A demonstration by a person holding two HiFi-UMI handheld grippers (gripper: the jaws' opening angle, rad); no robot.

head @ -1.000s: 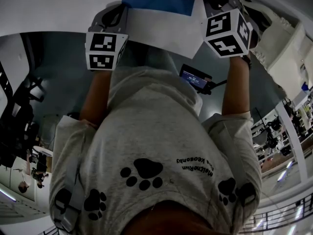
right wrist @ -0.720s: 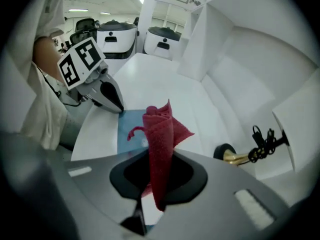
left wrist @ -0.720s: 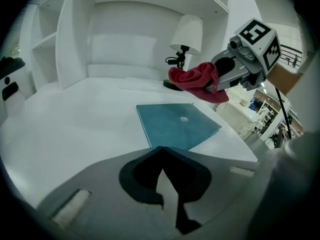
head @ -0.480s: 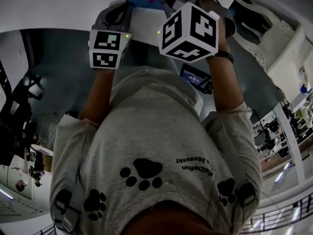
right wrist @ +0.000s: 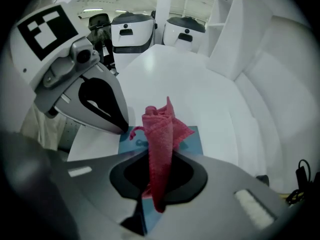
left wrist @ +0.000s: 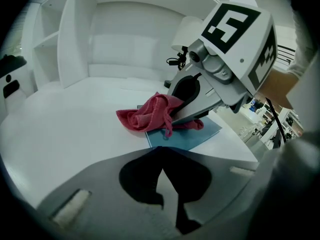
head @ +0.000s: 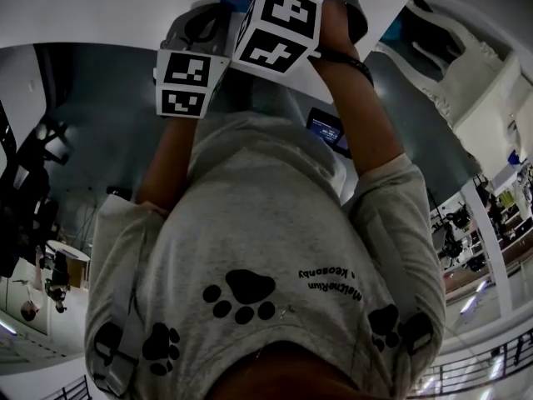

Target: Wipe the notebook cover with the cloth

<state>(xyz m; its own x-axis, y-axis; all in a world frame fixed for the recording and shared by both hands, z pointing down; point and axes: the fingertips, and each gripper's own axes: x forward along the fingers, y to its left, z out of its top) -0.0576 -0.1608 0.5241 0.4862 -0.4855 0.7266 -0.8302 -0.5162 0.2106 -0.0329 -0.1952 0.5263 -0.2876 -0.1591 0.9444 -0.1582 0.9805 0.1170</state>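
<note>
Right gripper: jaws clamped on the red cloth; cloth stands bunched up out of the jaws, its lower folds on the blue notebook; left gripper: jaws together at the tips, nothing between them; tips sit right at the notebook's near corner, can't tell if they press on it; notebook lies flat on the white table, close to the table's edge; from the left gripper view, part of the cloth reaches past the cover's left edge; further back: white shelf unit on the table's far side; right gripper view shows two white machines beyond the table's end.
</note>
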